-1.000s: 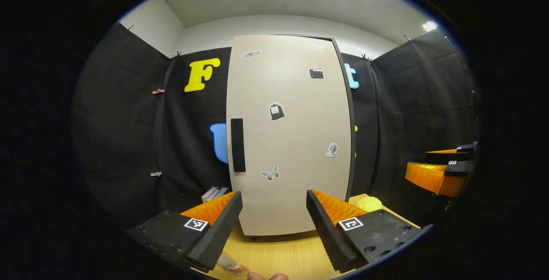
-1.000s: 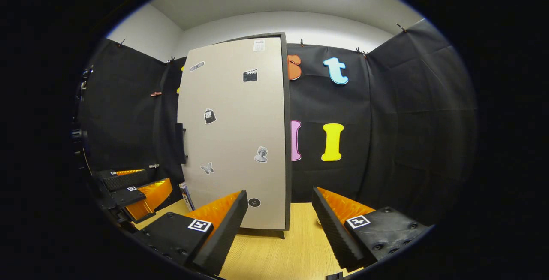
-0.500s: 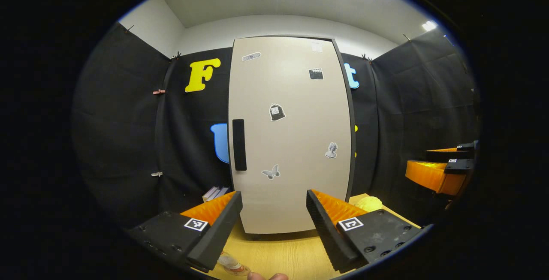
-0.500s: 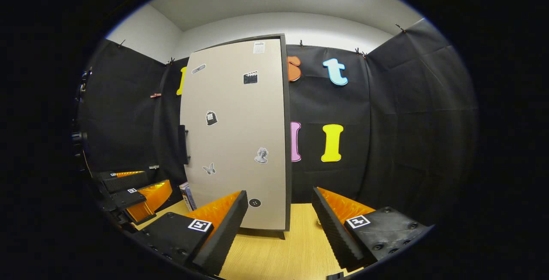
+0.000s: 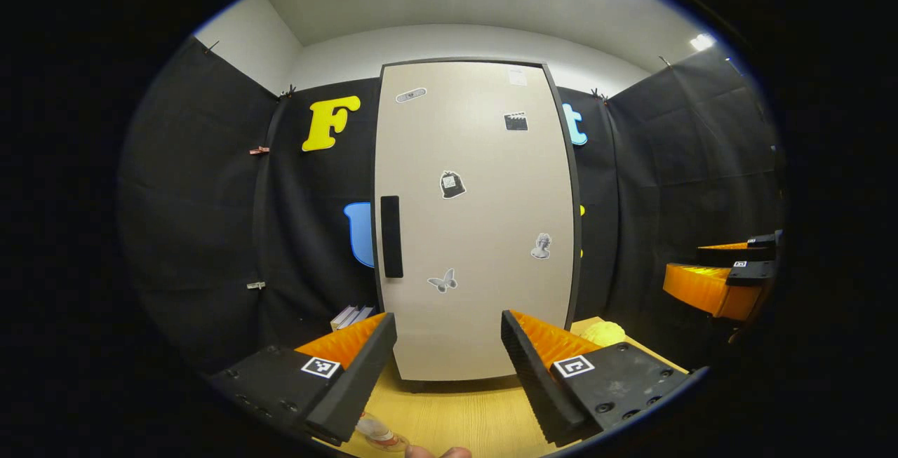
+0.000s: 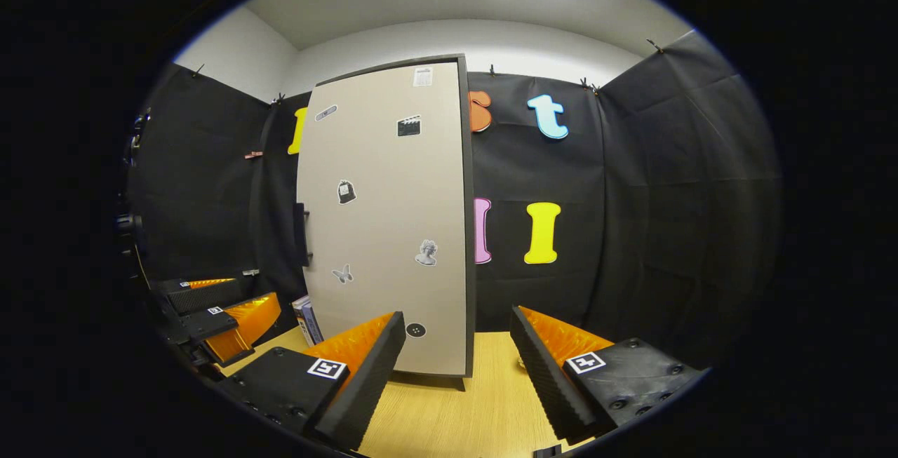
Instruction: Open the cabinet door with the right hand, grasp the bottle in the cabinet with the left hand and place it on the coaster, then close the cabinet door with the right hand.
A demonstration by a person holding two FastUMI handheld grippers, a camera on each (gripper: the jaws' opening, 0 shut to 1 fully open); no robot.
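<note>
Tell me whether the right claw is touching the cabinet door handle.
Apart. The right gripper view shows the right claw open over bare table, well short of the handle on the door's far left edge.

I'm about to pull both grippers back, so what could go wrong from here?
The bottle sits close under one finger of the left gripper; a careless swing could tip it. The cabinet door looks shut, but I cannot tell if it is fully seated, so it might drift open.

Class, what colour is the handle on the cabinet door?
Black: the handle is a dark vertical bar on the beige cabinet door, clearest in the left gripper view.
</note>
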